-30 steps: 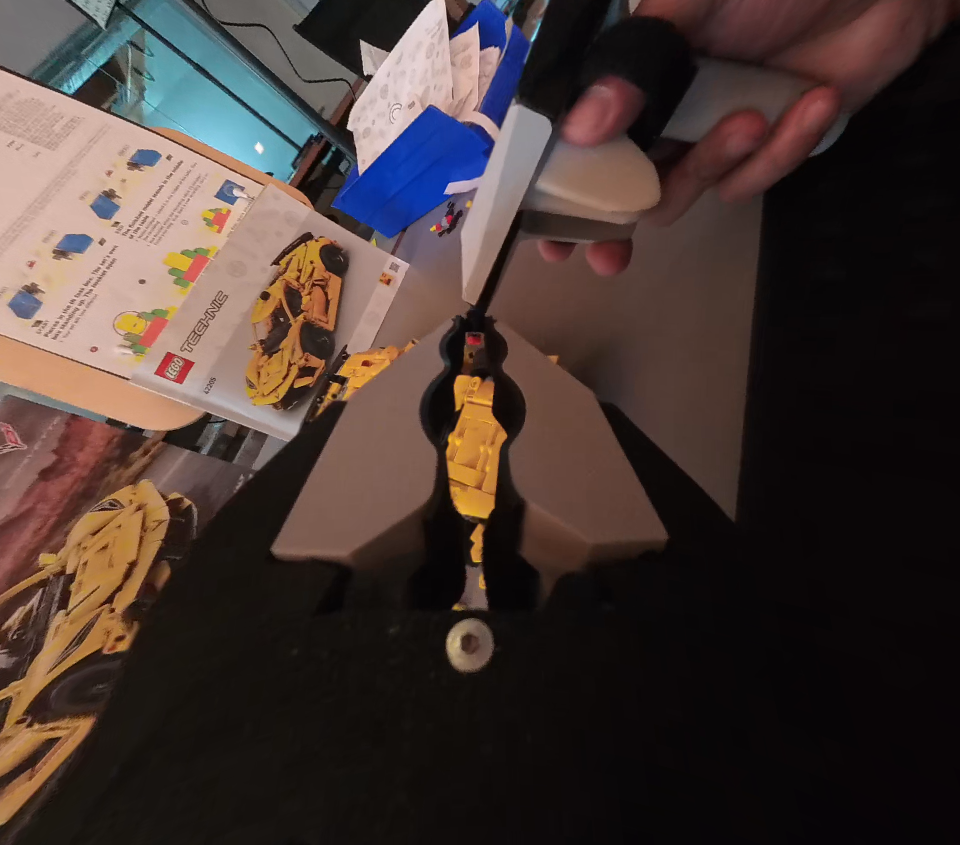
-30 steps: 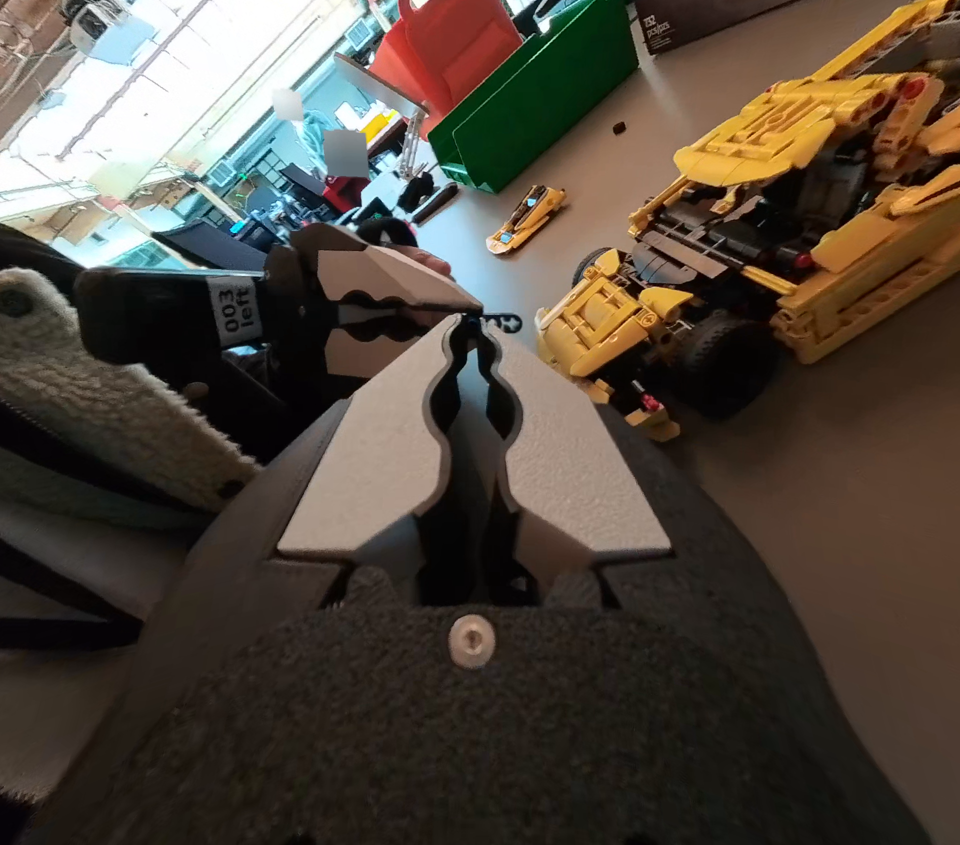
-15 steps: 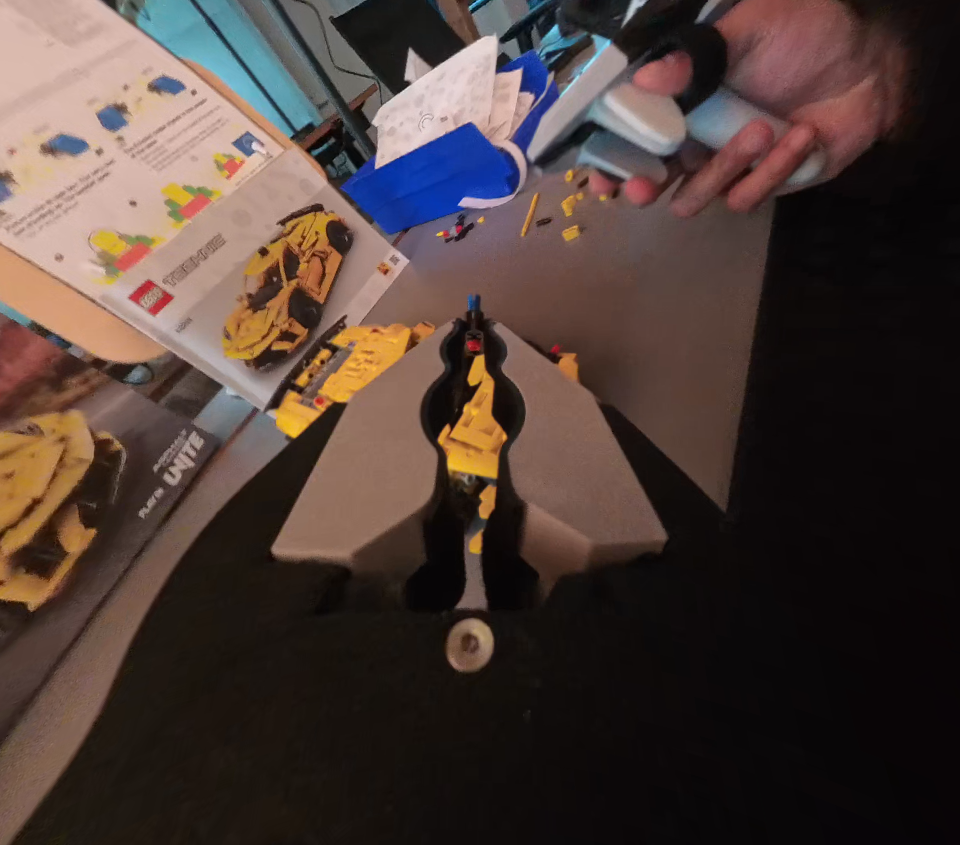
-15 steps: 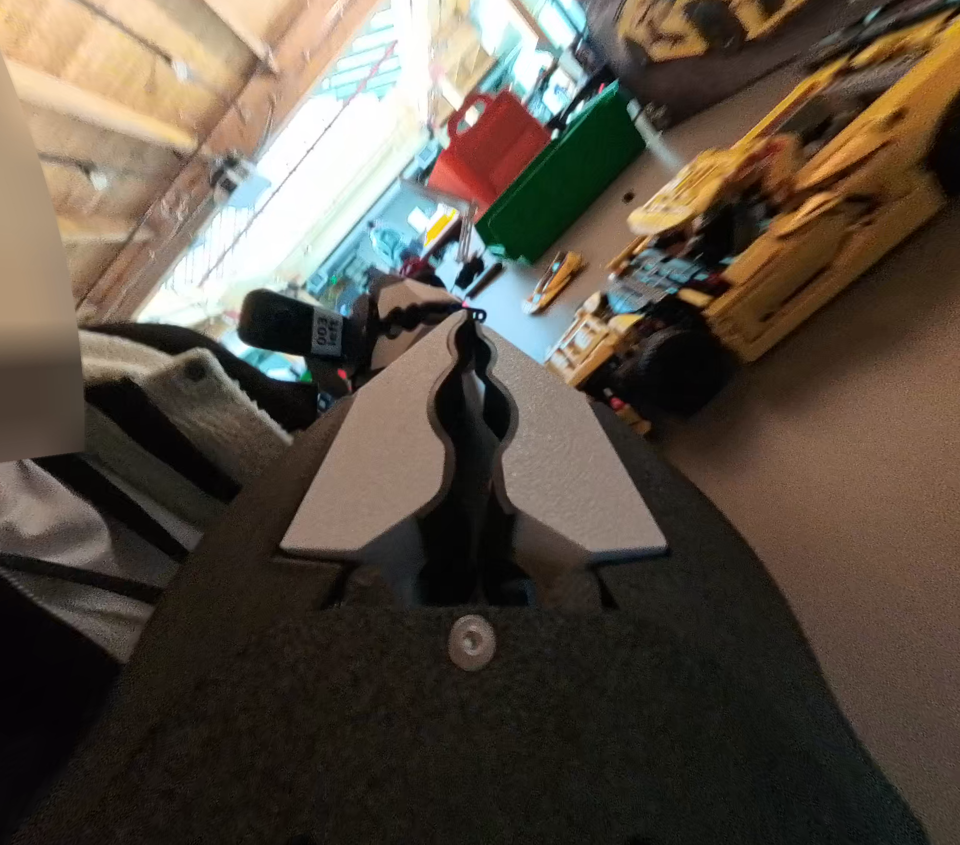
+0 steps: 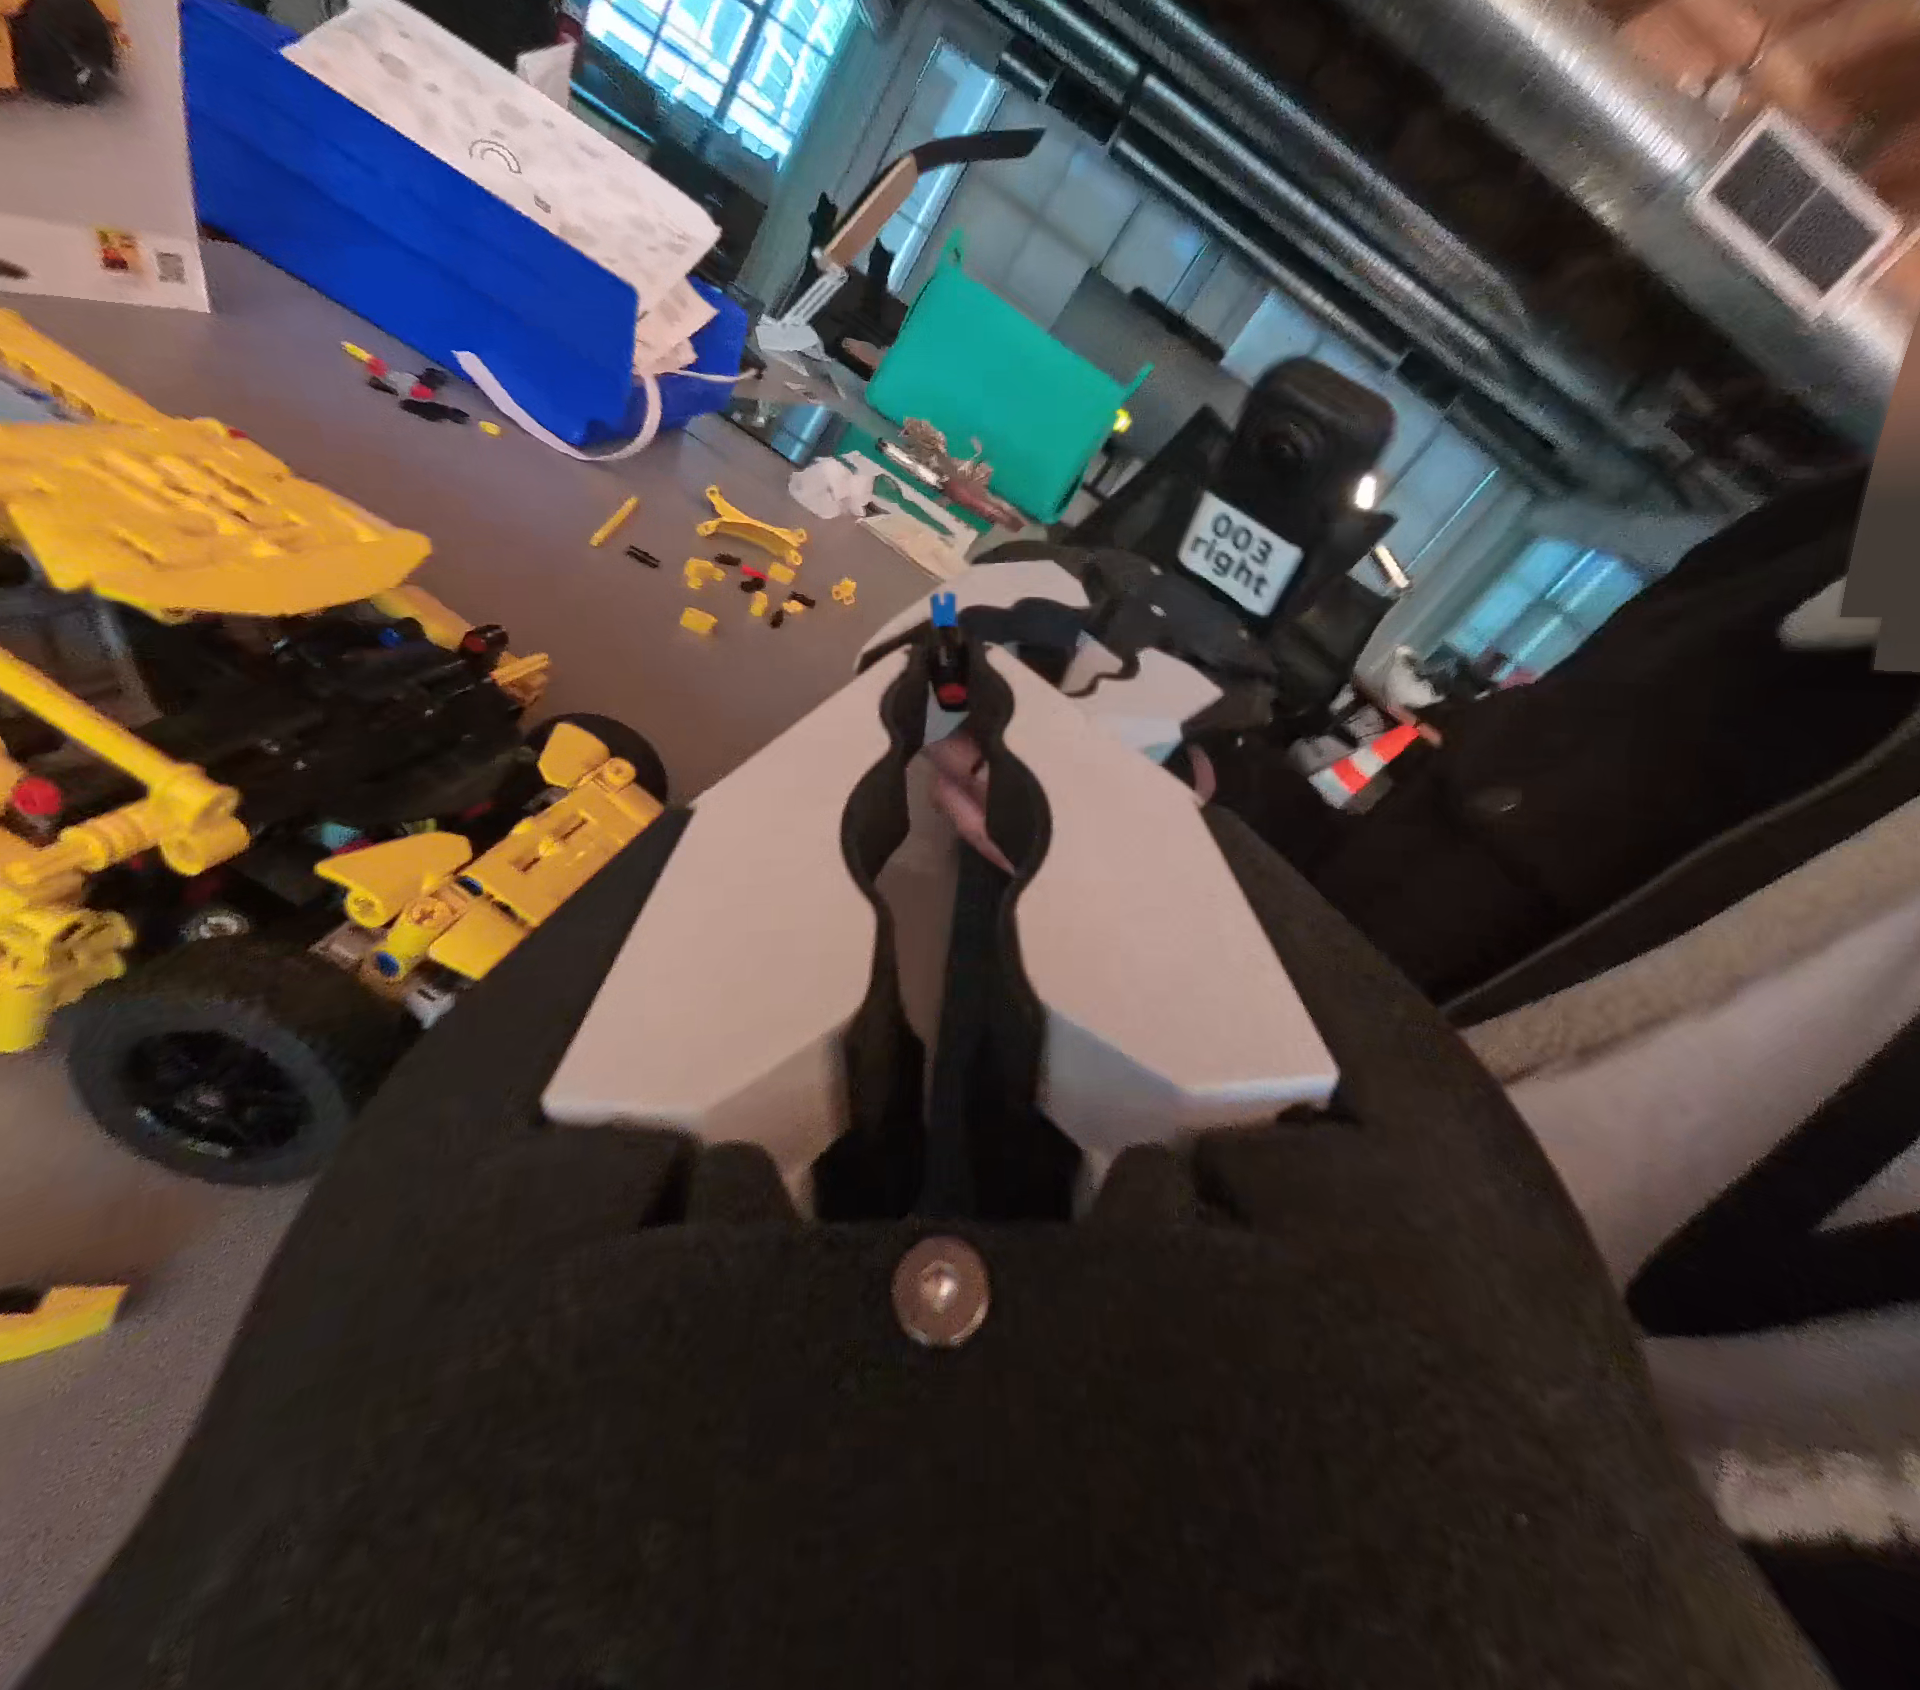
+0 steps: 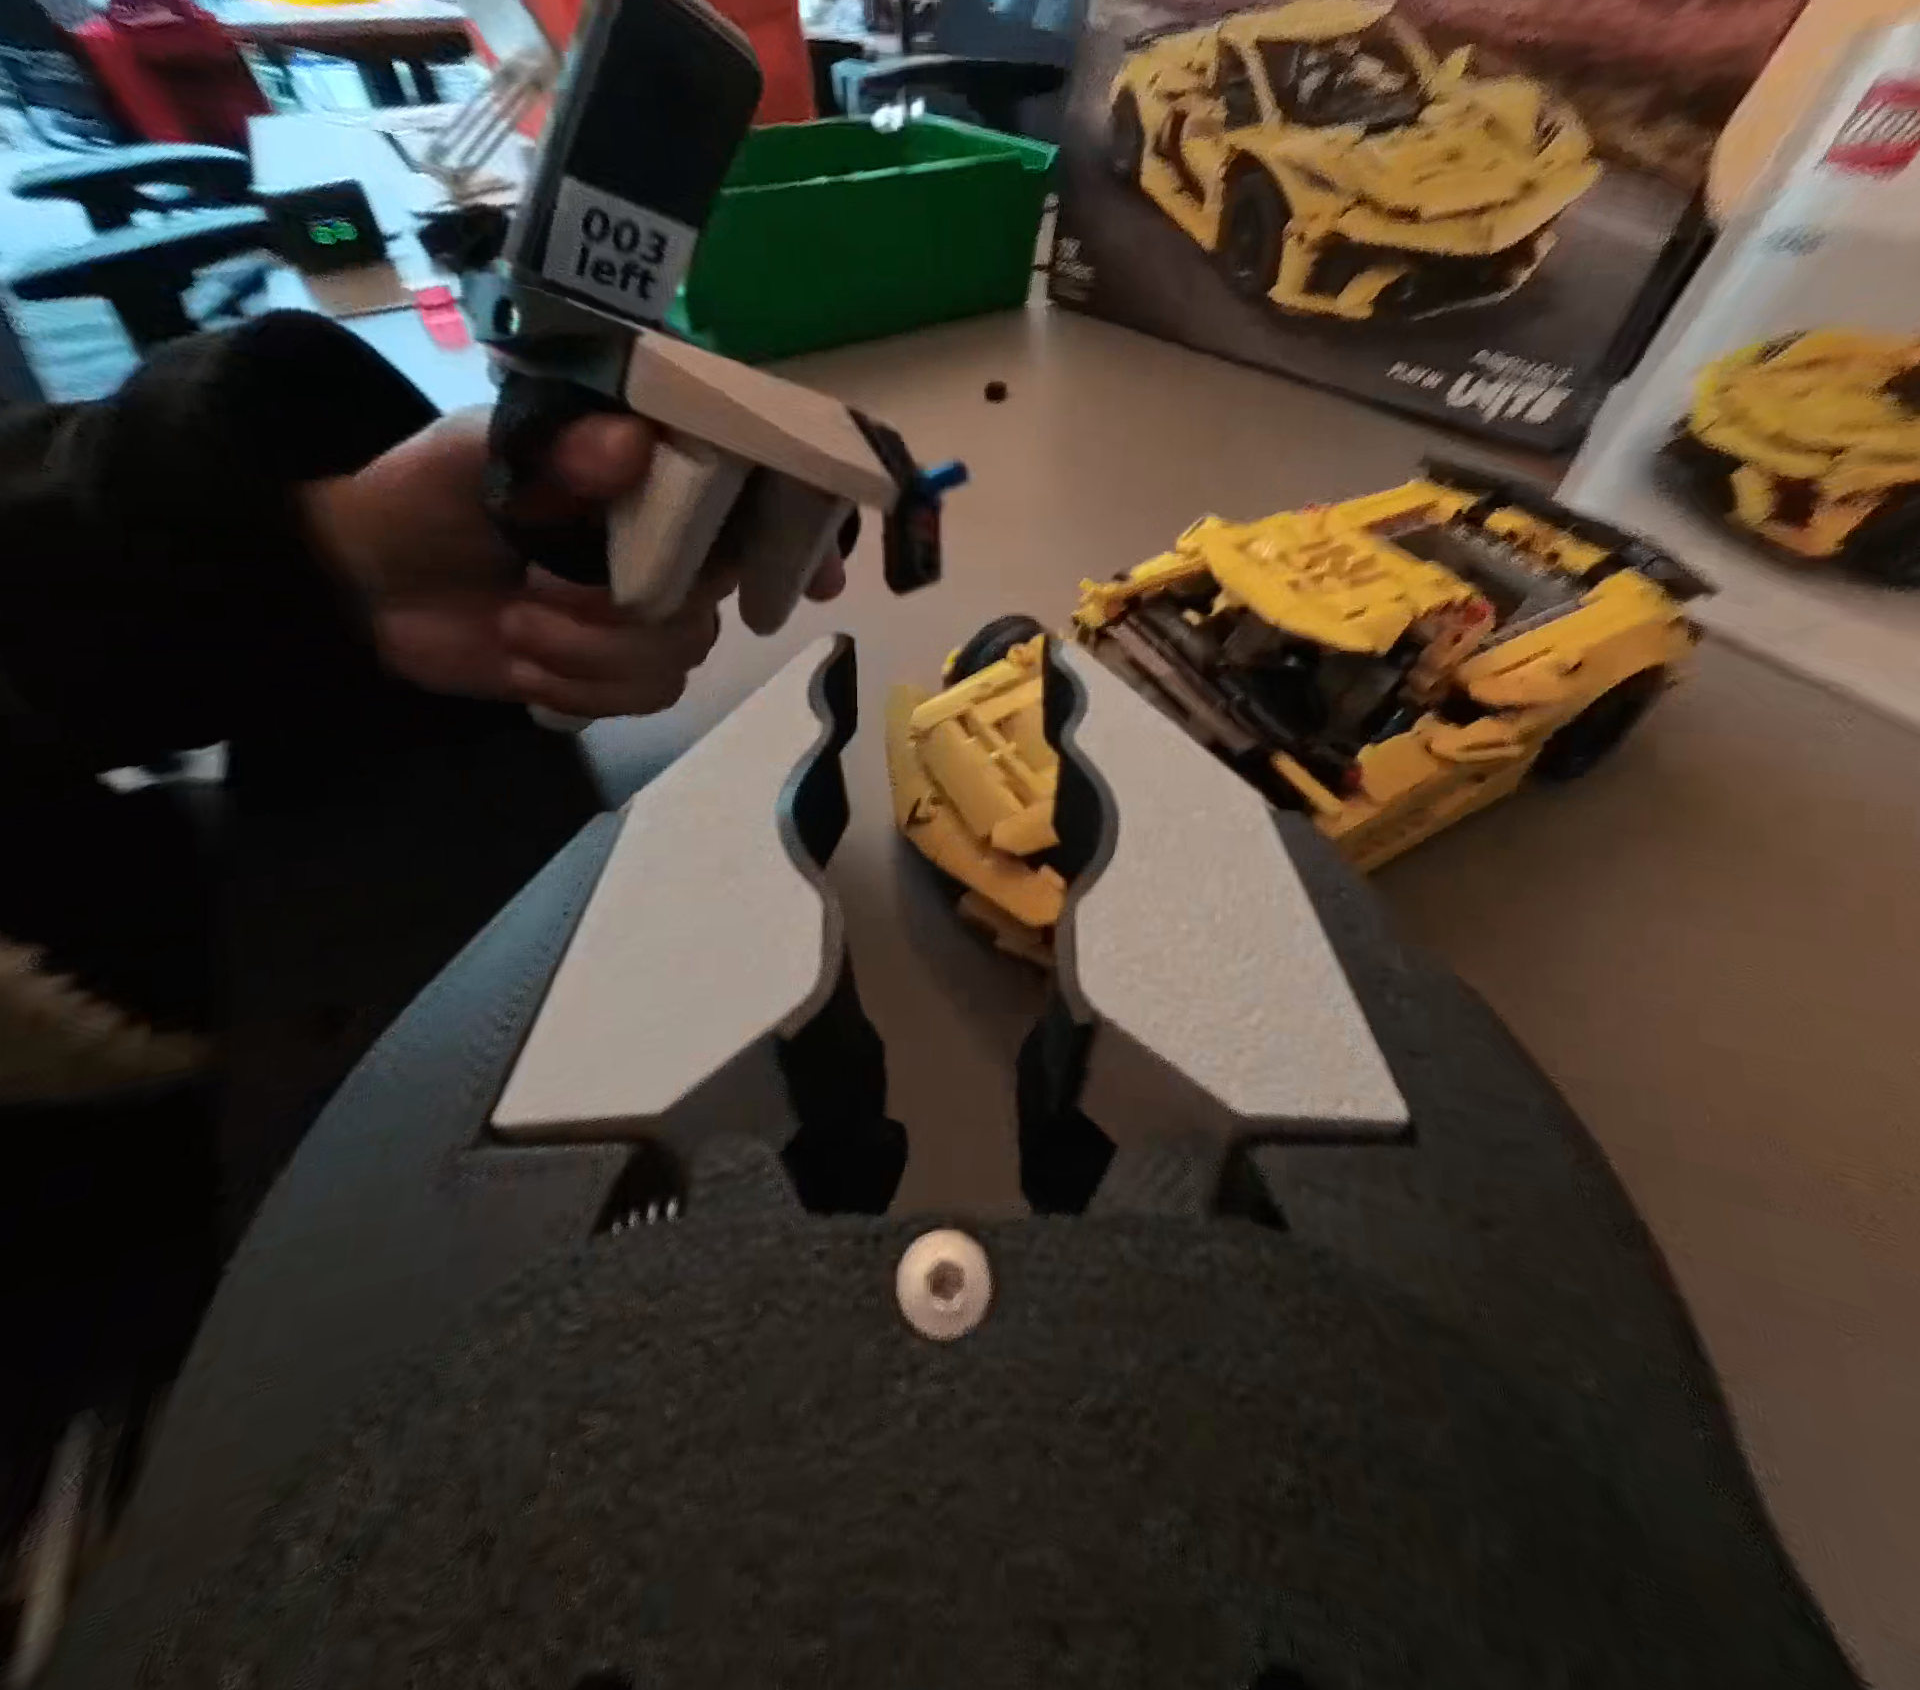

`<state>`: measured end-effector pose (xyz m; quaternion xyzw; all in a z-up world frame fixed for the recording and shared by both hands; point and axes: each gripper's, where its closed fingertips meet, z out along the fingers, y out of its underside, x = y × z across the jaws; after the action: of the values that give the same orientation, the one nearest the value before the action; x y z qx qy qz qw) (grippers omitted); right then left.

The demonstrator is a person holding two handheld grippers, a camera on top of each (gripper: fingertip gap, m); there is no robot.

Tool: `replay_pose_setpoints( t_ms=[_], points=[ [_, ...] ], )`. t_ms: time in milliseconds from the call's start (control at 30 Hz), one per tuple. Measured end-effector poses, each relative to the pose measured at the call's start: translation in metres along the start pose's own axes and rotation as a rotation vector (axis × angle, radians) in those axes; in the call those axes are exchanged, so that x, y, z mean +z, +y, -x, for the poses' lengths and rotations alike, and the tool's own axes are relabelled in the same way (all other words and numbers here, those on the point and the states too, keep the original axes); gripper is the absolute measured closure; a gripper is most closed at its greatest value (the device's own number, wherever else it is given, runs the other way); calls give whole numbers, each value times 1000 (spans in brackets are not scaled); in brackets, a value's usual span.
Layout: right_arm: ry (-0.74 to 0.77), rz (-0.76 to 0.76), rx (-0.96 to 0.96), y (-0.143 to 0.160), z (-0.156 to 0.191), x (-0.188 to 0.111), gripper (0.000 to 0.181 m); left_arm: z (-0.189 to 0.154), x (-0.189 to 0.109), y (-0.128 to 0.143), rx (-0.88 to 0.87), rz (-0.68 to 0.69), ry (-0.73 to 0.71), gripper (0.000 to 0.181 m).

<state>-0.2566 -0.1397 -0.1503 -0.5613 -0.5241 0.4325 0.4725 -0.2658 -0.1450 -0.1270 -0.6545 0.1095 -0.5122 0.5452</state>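
**Left pinching small part; right spread above model car**

Left hand-held gripper (image 6: pixel 914 497): pressed together on a small black part with blue pin (image 6: pixel 920 523), held in air above the grey surface (image 6: pixel 1558 1069). Right hand-held gripper (image 6: pixel 951 674): spread, holding nothing, aimed at the yellow model car (image 6: pixel 1351 664), whose nose is partly hidden behind its fingers. Nearby: printed box (image 6: pixel 1403 113), green bin (image 6: pixel 862 227), loose yellow pieces (image 5: pixel 748 570). Part's shape hard to make out.

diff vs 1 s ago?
The right hand-held gripper has opened; its jaws were shut at both earlier moments. Both views swung round. Unchanged: the left hand-held gripper stays shut on the small black piece, and the yellow brick car sits on the table.
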Motion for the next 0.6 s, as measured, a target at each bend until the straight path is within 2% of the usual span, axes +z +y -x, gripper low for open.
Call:
replay_pose_setpoints(
  t_ms=[100,200,333,500,600],
  points=[
    [184,-45,-168,-15,-4,3,148,7,-1,0,-69,-15,-8,174],
    [301,-38,-325,-19,-5,5,158,14,-1,1,-119,-23,-29,174],
    [275,5,-310,-9,-1,11,160,15,-1,1,-189,-41,0,174],
    [207,-16,-291,-9,6,12,159,11,0,1,-199,-38,26,174],
    [190,-32,-285,-10,6,9,166,6,1,3,-212,-27,66,174]
  ],
)
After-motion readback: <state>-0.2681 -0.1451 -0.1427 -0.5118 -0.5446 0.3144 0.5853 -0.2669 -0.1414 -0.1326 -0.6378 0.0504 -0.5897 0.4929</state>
